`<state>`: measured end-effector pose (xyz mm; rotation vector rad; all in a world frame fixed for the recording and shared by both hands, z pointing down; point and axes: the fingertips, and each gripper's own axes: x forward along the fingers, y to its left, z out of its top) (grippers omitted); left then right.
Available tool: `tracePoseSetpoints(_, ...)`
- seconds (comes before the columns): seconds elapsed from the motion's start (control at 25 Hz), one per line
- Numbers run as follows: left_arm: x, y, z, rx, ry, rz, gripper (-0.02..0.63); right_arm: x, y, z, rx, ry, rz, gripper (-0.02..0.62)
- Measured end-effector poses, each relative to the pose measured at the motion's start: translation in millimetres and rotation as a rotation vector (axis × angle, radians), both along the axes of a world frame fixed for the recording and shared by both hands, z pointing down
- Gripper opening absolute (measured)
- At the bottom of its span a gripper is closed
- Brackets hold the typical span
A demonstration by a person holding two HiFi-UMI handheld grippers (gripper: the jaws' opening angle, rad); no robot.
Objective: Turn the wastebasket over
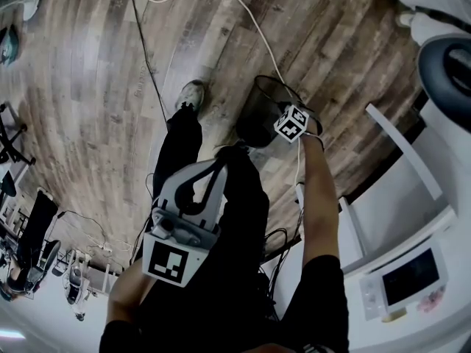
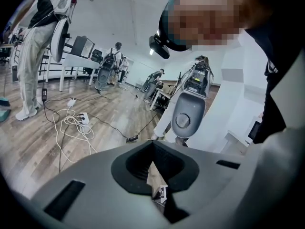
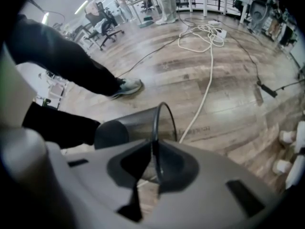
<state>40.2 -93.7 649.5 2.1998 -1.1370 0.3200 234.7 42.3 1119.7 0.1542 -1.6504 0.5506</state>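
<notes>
The wastebasket [image 1: 257, 112] is a dark mesh bin on the wood floor, its mouth facing up toward me in the head view. My right gripper [image 1: 288, 118] reaches down to its near rim, with the marker cube on top. In the right gripper view the thin rim [image 3: 162, 113] runs straight into the gap of the right gripper [image 3: 155, 144], and the jaws are closed on it; the bin's body [image 3: 119, 130] stretches off to the left. My left gripper [image 1: 223, 160] hangs by my leg, away from the bin, tips together and empty. Its jaws [image 2: 152, 144] meet at the tip.
A white cable [image 1: 250, 20] and a black cable [image 1: 143, 43] cross the floor beyond the bin. My shoe [image 1: 190, 94] stands just left of it. White furniture and an appliance [image 1: 412, 271] fill the right side. A power strip with coiled cord [image 2: 78, 118] lies farther off.
</notes>
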Motion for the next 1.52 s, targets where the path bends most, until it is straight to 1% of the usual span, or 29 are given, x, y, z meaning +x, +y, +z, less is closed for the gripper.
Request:
tracePoseSetpoints(0.24,-6.9,1.3,-4.7,-0.005,0.012,0.002,0.034,-2.5,8.7,-9.2,-0.039,0.002,0.06,0.058)
tracePoseSetpoints(0.48,-20.1,-2.4,-9.9,-0.004,0.013,0.001,0.034,-18.6,21.0,-21.7,-0.066,0.012,0.038,0.058)
tracePoseSetpoints(0.64,-26.3,-6.4,-17.0,-0.004,0.025,-0.014,0.032,-27.8,30.4,-30.8,-0.091,0.006,0.054,0.058)
tracePoseSetpoints(0.72,-30.1,-8.9,-20.7,-0.002,0.027,-0.016,0.034,-30.9,35.3,-35.7,-0.099,0.01,0.037,0.058)
tracePoseSetpoints(0.88,-38.0,-11.6,-26.5,-0.002,0.028,-0.014,0.034,-40.5,48.4,-45.8,-0.119,0.002,-0.031,0.058)
tracePoseSetpoints(1.0,-40.9,-13.1,-28.7,-0.001,0.031,-0.009,0.034,-45.9,55.2,-52.4,-0.116,-0.006,-0.077,0.058)
tracePoseSetpoints(1.2,-46.2,-14.0,-34.2,0.0,0.039,-0.019,0.034,-55.6,56.4,-64.9,-0.115,-0.026,-0.094,0.057)
tracePoseSetpoints(1.32,-50.0,-15.7,-38.8,0.0,0.044,-0.031,0.034,-60.5,45.7,-71.8,-0.095,-0.028,-0.104,0.057)
tracePoseSetpoints(1.52,-51.7,-19.9,-46.9,0.006,0.047,-0.028,0.034,-70.1,16.0,-83.7,-0.034,-0.039,-0.103,0.057)
